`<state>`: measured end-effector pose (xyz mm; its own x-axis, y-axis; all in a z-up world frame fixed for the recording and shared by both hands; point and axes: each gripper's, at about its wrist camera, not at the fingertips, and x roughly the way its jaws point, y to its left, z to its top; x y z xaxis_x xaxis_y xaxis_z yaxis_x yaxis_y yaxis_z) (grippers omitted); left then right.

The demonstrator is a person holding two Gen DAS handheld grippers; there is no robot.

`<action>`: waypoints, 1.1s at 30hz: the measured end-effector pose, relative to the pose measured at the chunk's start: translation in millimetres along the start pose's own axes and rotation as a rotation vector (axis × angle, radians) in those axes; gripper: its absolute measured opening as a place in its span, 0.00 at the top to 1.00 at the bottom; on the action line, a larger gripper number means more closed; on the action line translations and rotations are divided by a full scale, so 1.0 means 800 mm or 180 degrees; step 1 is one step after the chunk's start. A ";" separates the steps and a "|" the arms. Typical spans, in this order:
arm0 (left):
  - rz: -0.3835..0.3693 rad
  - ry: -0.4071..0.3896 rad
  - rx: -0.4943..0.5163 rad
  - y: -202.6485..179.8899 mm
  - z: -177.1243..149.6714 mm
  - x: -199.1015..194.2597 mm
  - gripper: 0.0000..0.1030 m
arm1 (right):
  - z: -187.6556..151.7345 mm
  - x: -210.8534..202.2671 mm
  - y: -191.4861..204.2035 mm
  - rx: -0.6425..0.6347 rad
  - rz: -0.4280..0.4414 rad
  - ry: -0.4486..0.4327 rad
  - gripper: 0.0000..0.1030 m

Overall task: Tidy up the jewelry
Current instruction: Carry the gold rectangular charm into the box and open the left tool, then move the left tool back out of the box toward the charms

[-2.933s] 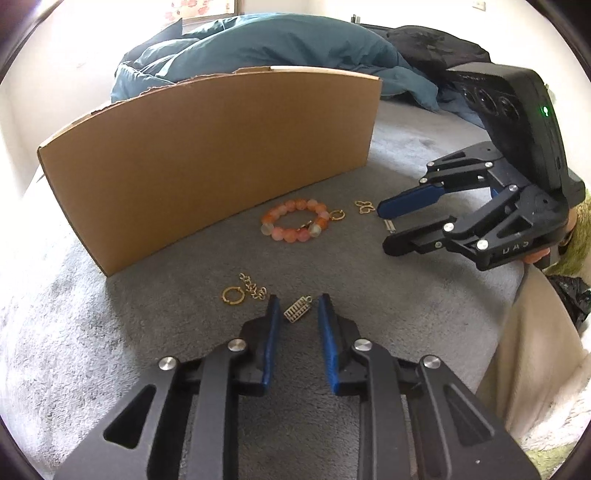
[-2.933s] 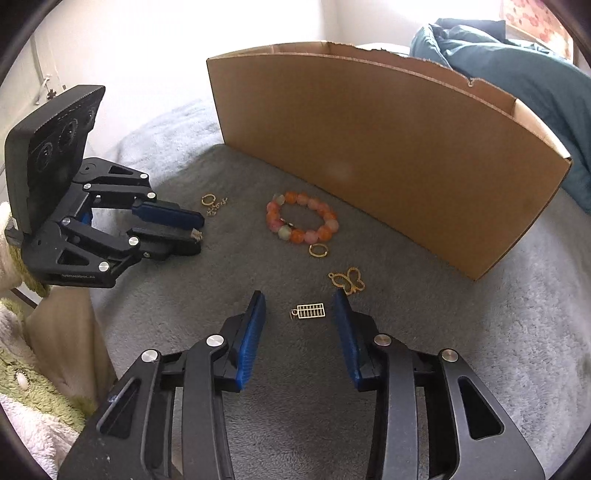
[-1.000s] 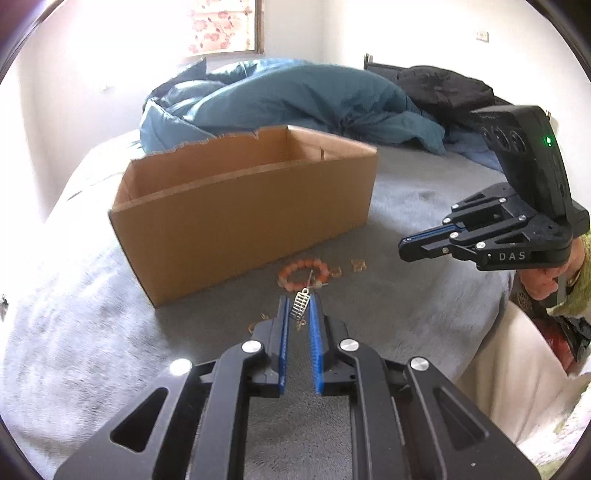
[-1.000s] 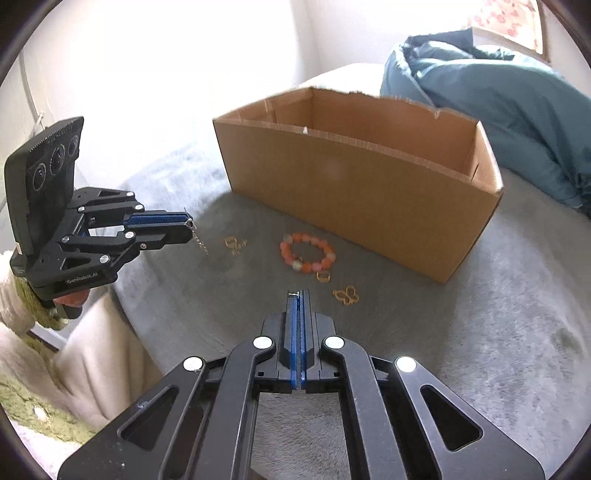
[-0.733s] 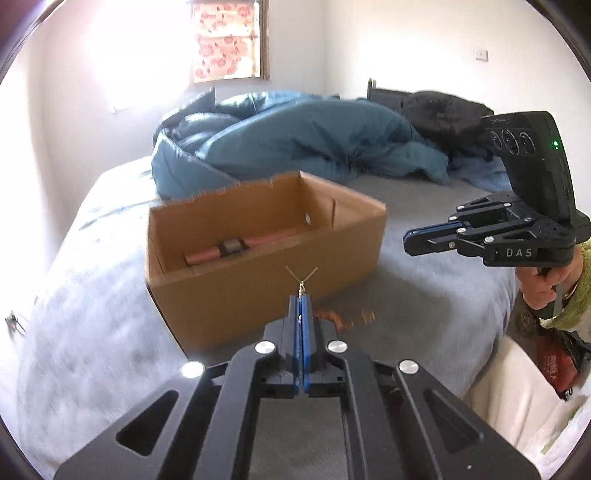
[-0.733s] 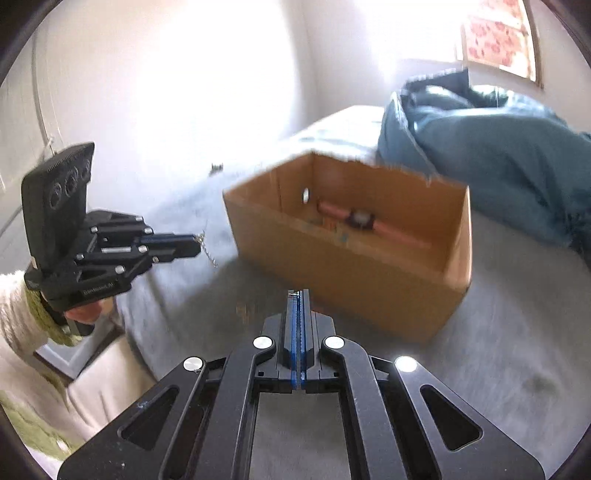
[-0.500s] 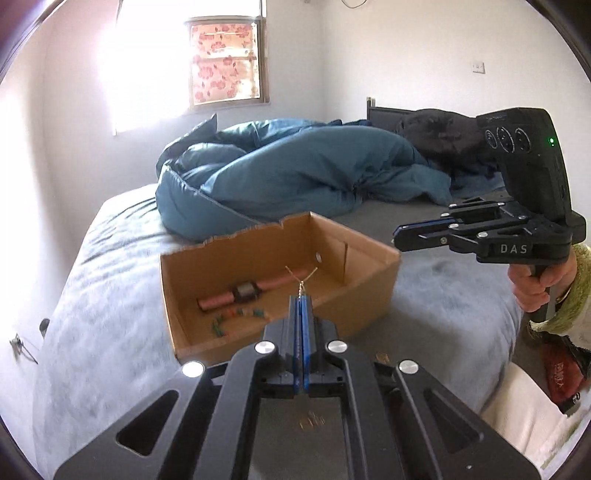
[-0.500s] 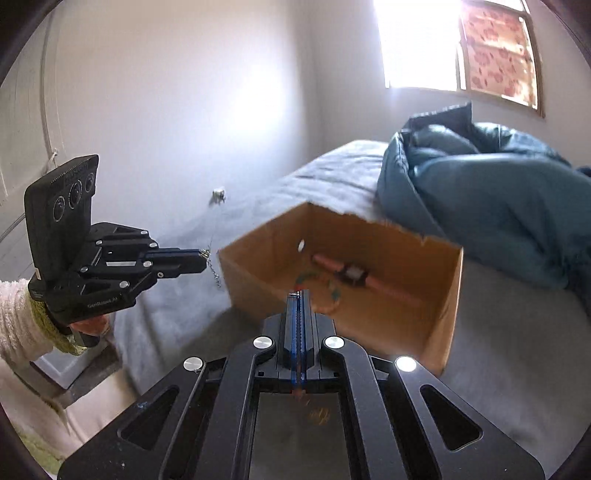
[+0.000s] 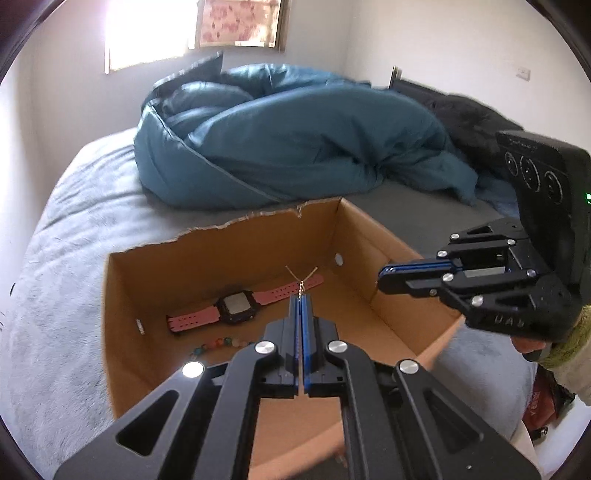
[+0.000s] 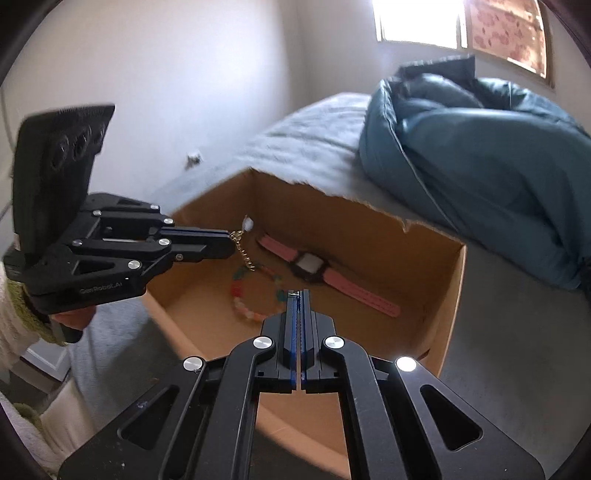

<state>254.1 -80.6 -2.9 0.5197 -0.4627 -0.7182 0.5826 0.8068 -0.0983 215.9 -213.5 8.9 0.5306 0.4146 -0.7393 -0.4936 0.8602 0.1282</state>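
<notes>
An open cardboard box [image 9: 391, 321] sits on the grey bed; it also shows in the right wrist view [image 10: 448, 295]. My left gripper [image 9: 301, 297] is shut on a small gold earring [image 9: 302, 277] and holds it above the box; in the right wrist view the left gripper [image 10: 231, 243] has the gold charm [image 10: 243, 251] dangling from its tips. My right gripper [image 10: 297, 295] is shut over the box, with a tiny metal piece at its tips; it also shows in the left wrist view [image 9: 380, 277]. Inside lie a pink watch [image 9: 236, 308] and a coloured bead bracelet [image 10: 245, 299].
A crumpled blue duvet [image 9: 295, 136] lies behind the box, with dark clothing [image 9: 469, 118] at the far right. The grey bedspread [image 9: 55, 258] surrounds the box. A window [image 9: 236, 22] is on the far wall.
Both grippers have risen from the bedspread and moved over the open box, each staying shut. The box interior with watch and bracelet is now in view.
</notes>
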 end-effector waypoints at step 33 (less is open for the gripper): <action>0.0171 -0.0486 -0.0057 -0.009 -0.036 -0.109 0.82 | -0.041 -0.113 0.007 0.0268 -0.0114 -0.0611 0.60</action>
<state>186.9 -35.5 40.3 0.6395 -0.4681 -0.6098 0.5408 0.8377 -0.0759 142.3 -255.8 55.0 0.6722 0.4254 -0.6059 -0.4170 0.8938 0.1648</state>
